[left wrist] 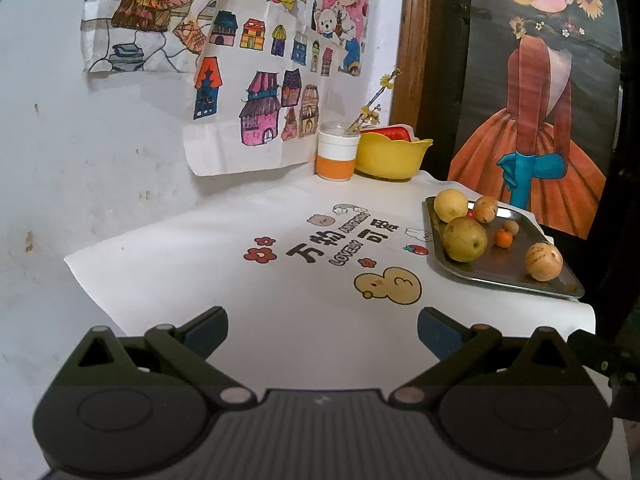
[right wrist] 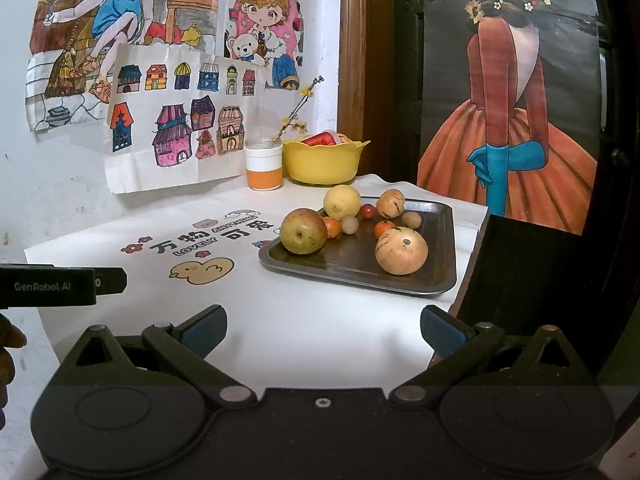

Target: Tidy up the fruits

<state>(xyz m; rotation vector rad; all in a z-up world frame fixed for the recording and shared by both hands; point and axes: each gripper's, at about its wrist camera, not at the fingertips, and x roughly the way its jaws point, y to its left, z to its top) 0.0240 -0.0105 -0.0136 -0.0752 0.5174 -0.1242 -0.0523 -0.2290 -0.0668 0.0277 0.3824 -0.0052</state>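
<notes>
— Tool check first: right tool (right wrist: 323,330) has its jaws spread wide with nothing between them, and the left tool (left wrist: 322,330) is the same, both hanging over the tabletop (right wrist: 312,320) short of the metal tray (right wrist: 448,240).

— Where's the fruit?

— All on that tray. Biggest is the speckled tan round fruit (right wrist: 401,250) at the tray's near right; it looks firm and fairly heavy, so I'd take it across its widest part. The greenish pear (right wrist: 303,231) at the tray's near-left corner looks similar in weight, with smooth skin that may slip; grip it at the belly, not the neck.

— And the yellow one?

— The yellow round fruit (right wrist: 342,202) sits at the tray's far-left edge, and a smaller speckled fruit (right wrist: 391,203) sits right of it. Both look stiff enough for a plain side pinch.

— The little ones?

— A small orange (right wrist: 384,229) mid-tray, a red one (right wrist: 367,211) and pale brown balls (right wrist: 349,224) nearby. Light and likely to roll, so close gently and centred. The yellow bowl (right wrist: 324,160) beyond the tray may be their destination.
</notes>
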